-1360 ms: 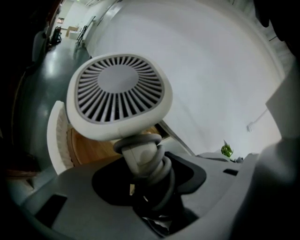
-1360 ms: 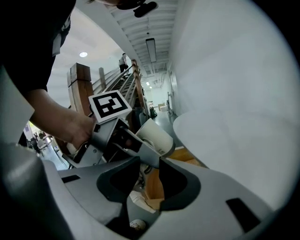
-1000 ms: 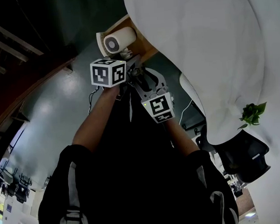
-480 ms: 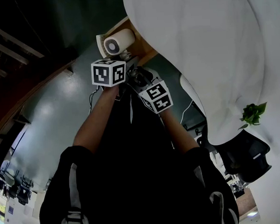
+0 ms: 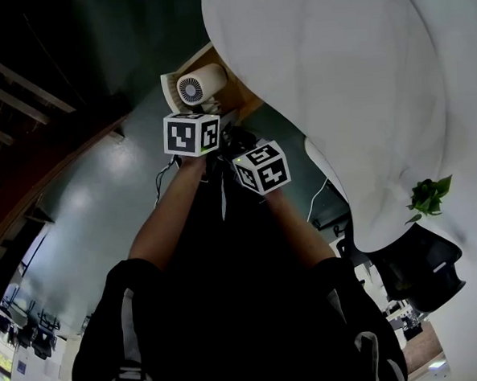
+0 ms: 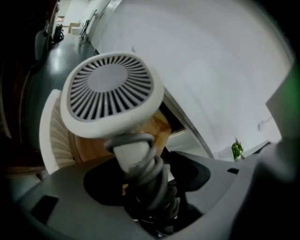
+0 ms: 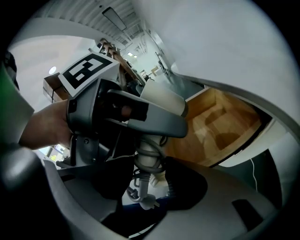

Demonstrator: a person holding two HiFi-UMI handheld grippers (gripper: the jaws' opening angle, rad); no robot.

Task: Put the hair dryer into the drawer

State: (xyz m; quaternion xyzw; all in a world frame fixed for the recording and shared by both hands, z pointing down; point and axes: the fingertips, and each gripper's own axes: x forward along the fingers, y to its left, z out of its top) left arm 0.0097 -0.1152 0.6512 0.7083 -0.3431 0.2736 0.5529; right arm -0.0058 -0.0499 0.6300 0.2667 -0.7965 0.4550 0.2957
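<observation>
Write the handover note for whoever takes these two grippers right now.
Left gripper: shut on the hair dryer by its handle, with the cord wound round it.
Right gripper: jaws apart around the handle's lower end, near the dangling plug; not clamped.
Drawer: pulled open, wooden inside.
Done: dryer picked up and held at the opening.
Left: lower it into the drawer and release.

I see the white hair dryer [image 6: 112, 93], grey cord wound round its handle, at the open wooden drawer [image 7: 220, 122].
</observation>
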